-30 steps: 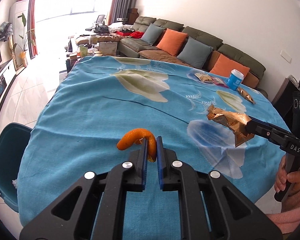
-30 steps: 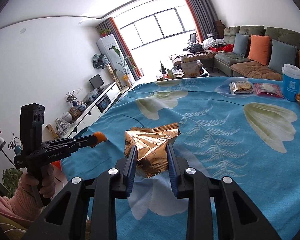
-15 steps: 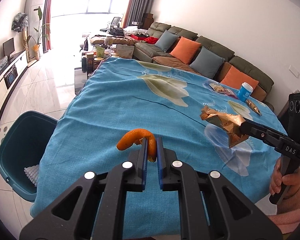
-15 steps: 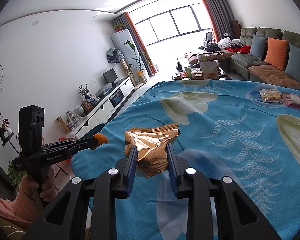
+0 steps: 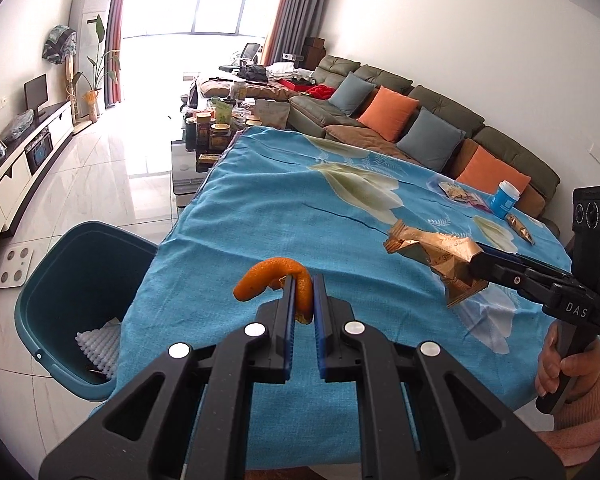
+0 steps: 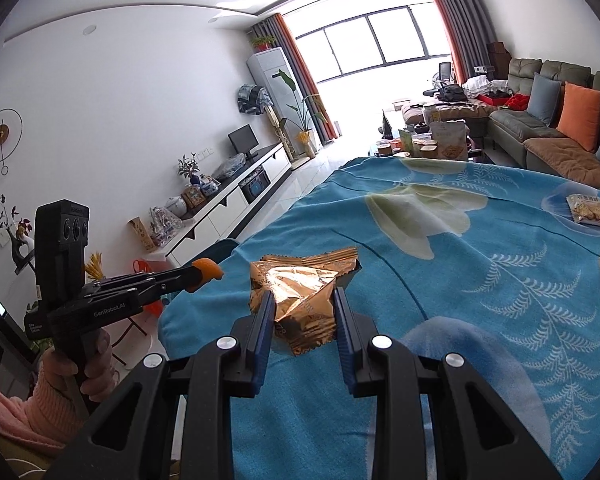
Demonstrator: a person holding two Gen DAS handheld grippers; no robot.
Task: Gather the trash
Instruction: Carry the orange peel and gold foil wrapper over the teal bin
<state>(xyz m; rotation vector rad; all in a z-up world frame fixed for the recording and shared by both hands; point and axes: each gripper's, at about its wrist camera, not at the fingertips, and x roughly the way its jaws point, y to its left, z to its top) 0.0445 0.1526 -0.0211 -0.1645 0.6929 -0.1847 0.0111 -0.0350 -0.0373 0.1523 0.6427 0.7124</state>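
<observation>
My left gripper is shut on a curled orange peel, held above the near left part of the blue-clothed table. My right gripper is shut on a crumpled gold foil wrapper, also above the cloth. The wrapper shows in the left wrist view, and the peel in the right wrist view. A teal trash bin stands on the floor left of the table, below and left of my left gripper, with white foam inside.
On the far side of the table are a blue cup, a gold stick packet and snack packets, the latter also in the right wrist view. A sofa stands behind, a cluttered coffee table beyond.
Both grippers have swung left toward the table's left edge with their loads. The teal bin has come into the left wrist view and grown larger.
</observation>
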